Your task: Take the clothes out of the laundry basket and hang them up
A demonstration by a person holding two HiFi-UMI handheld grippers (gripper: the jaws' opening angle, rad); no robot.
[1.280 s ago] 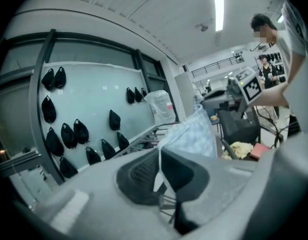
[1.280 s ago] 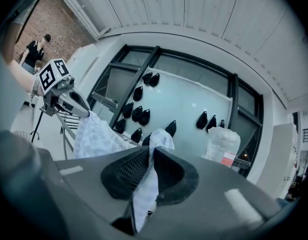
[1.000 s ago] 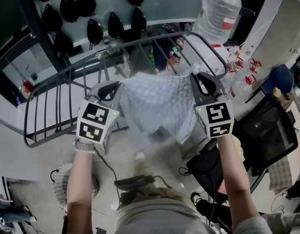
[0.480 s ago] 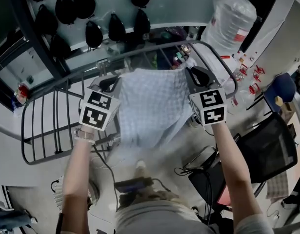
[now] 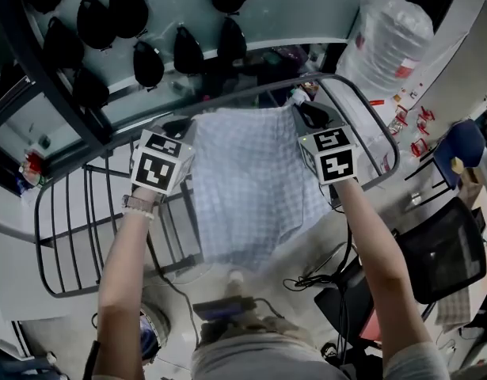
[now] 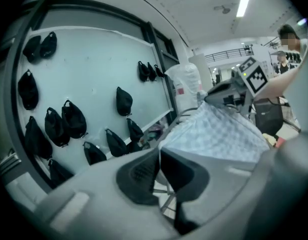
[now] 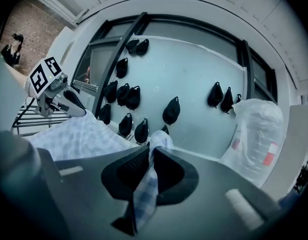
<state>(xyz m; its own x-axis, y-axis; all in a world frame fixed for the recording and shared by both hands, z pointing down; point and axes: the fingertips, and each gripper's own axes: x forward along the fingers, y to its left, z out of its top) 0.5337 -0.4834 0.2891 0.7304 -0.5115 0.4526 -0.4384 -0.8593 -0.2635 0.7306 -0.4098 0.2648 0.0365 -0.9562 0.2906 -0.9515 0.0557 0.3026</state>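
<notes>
A light blue checked cloth hangs stretched between my two grippers above the dark metal drying rack. My left gripper is shut on the cloth's left top corner, and my right gripper on its right top corner. The cloth's top edge lies close to the rack's curved far rail. In the right gripper view, a strip of the cloth runs down between the shut jaws of my right gripper. In the left gripper view the cloth spreads away from the shut jaws of my left gripper.
Several black bags hang on the pale wall behind the rack. A big clear plastic sack stands at the back right. A black chair and cables lie on the floor to my right.
Both grippers have carried the cloth forward over the rack, toward its far rail. The cloth now hangs wider and flatter between them.
</notes>
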